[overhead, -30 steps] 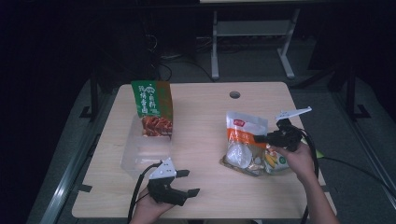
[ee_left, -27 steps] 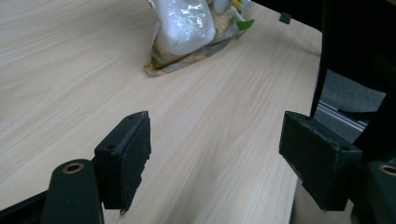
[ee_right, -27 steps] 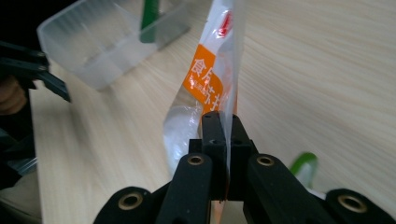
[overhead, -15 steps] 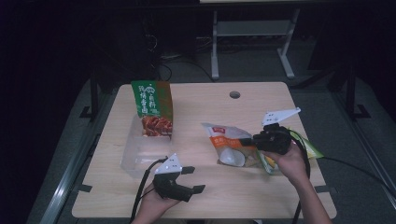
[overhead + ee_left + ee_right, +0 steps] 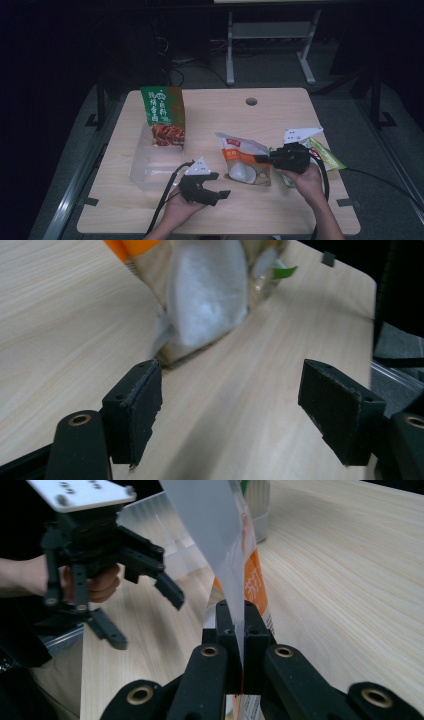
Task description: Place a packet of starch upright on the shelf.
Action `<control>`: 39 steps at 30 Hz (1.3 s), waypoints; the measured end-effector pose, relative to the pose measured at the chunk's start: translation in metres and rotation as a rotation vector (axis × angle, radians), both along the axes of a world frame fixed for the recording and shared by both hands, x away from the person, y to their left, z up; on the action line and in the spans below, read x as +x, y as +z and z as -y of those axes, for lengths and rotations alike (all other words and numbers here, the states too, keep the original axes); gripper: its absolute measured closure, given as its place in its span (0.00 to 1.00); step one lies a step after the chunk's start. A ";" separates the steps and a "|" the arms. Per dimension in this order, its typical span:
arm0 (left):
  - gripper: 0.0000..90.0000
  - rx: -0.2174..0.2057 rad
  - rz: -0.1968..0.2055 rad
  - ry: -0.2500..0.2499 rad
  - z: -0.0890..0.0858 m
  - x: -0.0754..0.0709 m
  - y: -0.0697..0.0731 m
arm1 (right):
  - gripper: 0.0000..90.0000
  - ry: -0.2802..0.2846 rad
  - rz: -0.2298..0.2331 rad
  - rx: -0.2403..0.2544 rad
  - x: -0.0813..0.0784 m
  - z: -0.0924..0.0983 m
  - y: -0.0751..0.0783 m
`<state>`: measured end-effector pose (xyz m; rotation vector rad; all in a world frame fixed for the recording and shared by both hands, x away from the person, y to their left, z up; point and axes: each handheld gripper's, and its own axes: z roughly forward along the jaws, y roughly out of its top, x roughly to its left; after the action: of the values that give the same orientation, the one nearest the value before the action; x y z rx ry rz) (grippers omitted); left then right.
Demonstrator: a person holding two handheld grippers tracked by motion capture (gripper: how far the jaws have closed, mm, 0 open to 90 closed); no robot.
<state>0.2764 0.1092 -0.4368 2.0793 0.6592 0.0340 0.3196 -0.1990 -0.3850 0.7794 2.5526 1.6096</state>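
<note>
Right gripper (image 5: 260, 159) clamps the edge of the white pouch (image 5: 243, 159) just right of the clear bin (image 5: 150, 167), left gripper (image 5: 220, 189) gapes empty just before the bin; carry step, next likely lift the pouch over the bin wall and release.

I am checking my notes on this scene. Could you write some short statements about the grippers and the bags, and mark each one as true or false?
1. The right gripper is shut on the orange-and-white bag. True.
2. The left gripper holds the green bag. False: its jaws stand open with nothing between them.
3. The green bag stands upright in the clear plastic box. True.
4. The orange-and-white bag lies inside the clear plastic box. False: it is beside the box, over the table.
</note>
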 end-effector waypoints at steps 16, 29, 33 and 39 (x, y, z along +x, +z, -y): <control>0.45 -0.045 -0.070 0.029 0.015 0.043 -0.006 | 0.99 0.037 -0.014 0.027 0.002 0.001 -0.003; 0.97 -0.036 -0.009 0.014 0.024 0.046 -0.002 | 0.98 0.027 -0.008 0.003 0.006 -0.003 -0.001; 0.99 -0.008 0.039 0.022 0.026 0.042 0.001 | 0.93 0.016 -0.017 -0.019 0.006 -0.004 -0.003; 0.99 -0.004 0.051 0.032 0.023 0.037 0.002 | 0.88 0.001 -0.026 -0.104 0.007 -0.015 -0.009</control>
<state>0.3135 0.0859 -0.4349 2.0575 0.6603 0.1038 0.3261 -0.1836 -0.3945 0.7953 2.6301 1.4626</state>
